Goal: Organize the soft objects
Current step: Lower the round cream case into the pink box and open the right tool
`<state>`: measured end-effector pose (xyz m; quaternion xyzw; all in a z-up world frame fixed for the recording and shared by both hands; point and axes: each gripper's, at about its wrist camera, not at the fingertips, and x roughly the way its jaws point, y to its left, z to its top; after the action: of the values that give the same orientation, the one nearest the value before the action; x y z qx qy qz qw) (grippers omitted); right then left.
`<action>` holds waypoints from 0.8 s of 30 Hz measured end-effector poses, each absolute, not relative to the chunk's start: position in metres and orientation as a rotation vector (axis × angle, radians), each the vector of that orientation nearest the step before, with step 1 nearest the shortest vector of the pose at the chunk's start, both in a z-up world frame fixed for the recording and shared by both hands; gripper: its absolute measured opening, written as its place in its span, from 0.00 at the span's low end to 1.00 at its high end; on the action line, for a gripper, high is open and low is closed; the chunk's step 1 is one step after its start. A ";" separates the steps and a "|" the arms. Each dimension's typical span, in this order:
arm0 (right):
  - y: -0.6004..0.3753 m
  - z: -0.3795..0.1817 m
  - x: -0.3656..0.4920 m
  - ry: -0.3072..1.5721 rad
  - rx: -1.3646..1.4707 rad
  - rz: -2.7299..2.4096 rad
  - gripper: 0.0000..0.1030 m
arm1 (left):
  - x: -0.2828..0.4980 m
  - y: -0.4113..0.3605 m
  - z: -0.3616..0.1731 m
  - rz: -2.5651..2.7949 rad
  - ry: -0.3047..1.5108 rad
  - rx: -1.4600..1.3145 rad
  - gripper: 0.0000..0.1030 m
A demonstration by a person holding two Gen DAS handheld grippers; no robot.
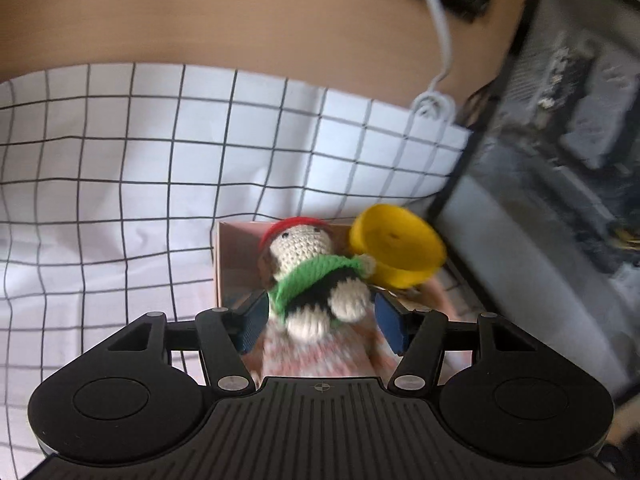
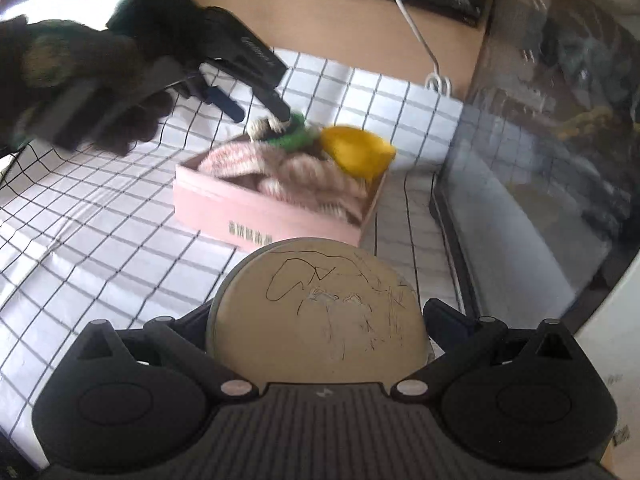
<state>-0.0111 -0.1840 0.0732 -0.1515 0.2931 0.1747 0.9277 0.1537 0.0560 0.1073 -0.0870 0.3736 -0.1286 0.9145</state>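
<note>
A crocheted doll (image 1: 316,276) with red hat and green scarf lies in a pink box (image 1: 236,252) on a pink striped knit (image 1: 320,352). My left gripper (image 1: 322,316) is open, its blue pads either side of the doll without clamping it. A yellow soft piece (image 1: 396,246) sits at the box's right end. In the right wrist view the box (image 2: 248,212) holds the knit (image 2: 296,176), the doll (image 2: 286,134) and the yellow piece (image 2: 356,152); the left gripper (image 2: 260,110) hovers over the doll. My right gripper (image 2: 320,320) is shut on a beige scribbled ball (image 2: 320,312) in front of the box.
A white cloth with a black grid (image 1: 160,160) covers the wooden table (image 1: 240,20). A white cable (image 1: 438,40) runs at the back. A dark glass-fronted cabinet (image 1: 560,140) stands close on the right.
</note>
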 end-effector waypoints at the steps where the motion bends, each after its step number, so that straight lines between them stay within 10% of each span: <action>1: -0.182 0.077 -0.008 0.586 -0.313 0.356 1.00 | 0.145 0.058 0.112 -0.278 0.761 -0.189 0.62; 24: -0.108 0.060 0.135 0.634 -0.323 0.476 0.98 | -0.010 0.140 0.063 -0.127 0.819 -0.490 0.61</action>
<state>0.1354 -0.1078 0.0600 -0.1566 0.3075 0.2310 0.9097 -0.0103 0.1403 0.0627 -0.2356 0.3937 -0.0611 0.8864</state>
